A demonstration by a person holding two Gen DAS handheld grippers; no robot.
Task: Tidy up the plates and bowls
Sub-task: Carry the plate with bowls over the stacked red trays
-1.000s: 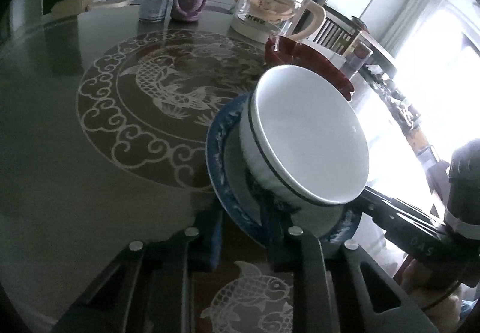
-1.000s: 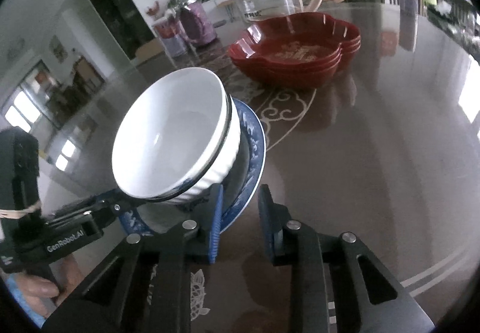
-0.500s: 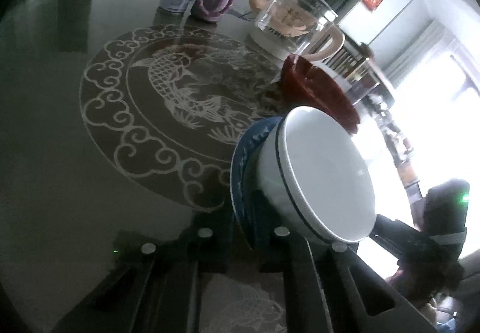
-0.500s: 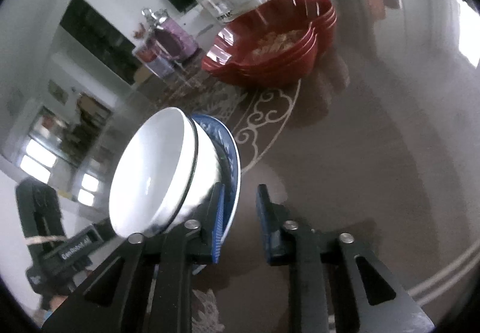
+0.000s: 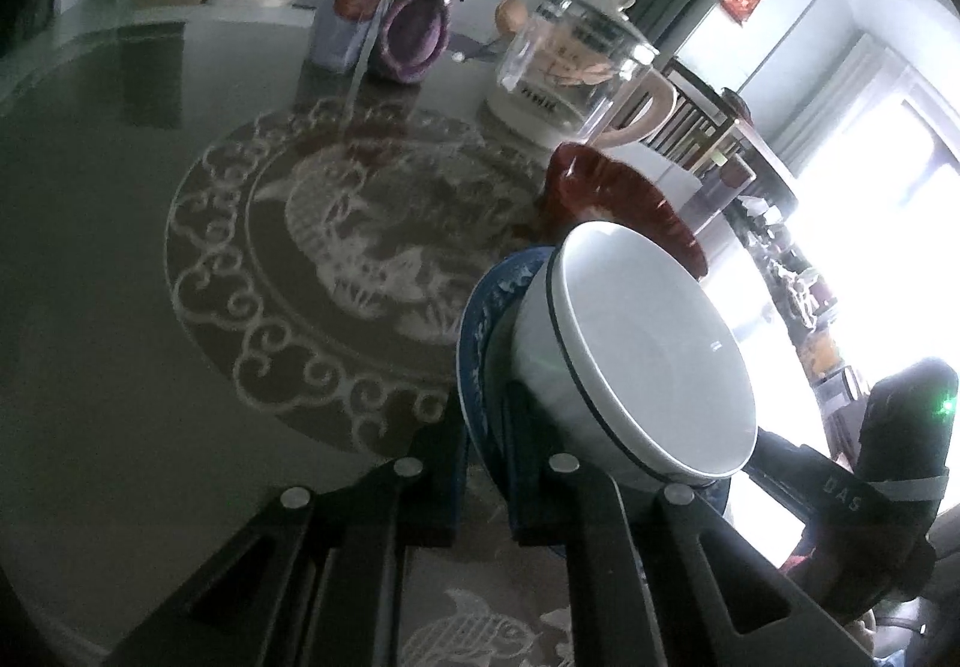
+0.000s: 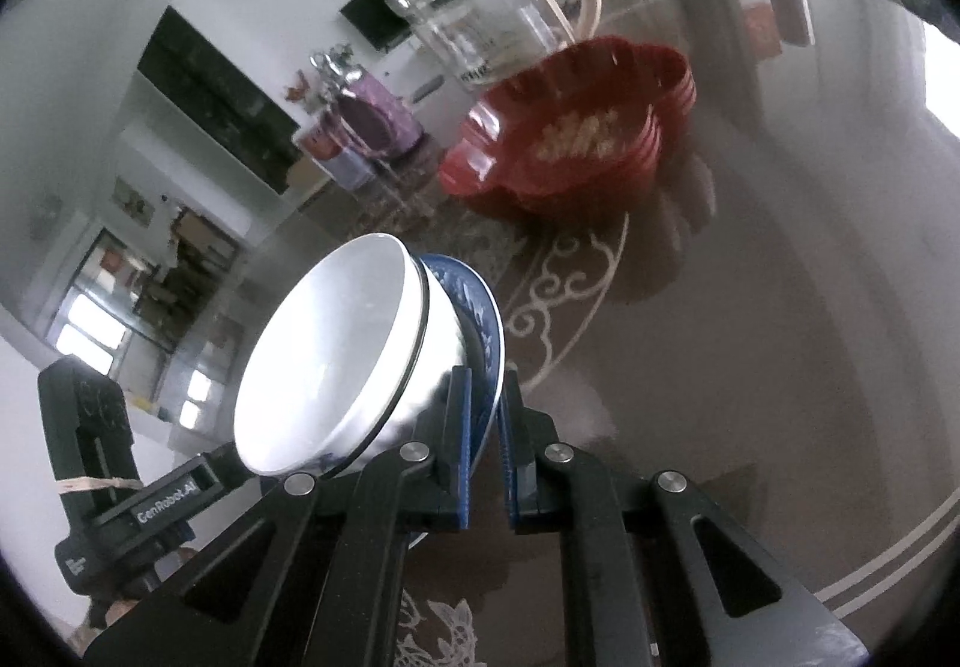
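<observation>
Left gripper (image 5: 480,463) clamps the blue plate (image 5: 477,331) rim at lower centre; right gripper (image 6: 485,451) clamps the same plate (image 6: 483,319) opposite; white bowl (image 5: 648,361) rides on it, tilted; red dishes (image 6: 570,126) sit upper right on the table (image 6: 780,277).

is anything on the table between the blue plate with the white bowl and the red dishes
Nothing visible does. The blue plate carrying the white bowl is gripped by both grippers, and only bare patterned table lies before the red dishes.
</observation>
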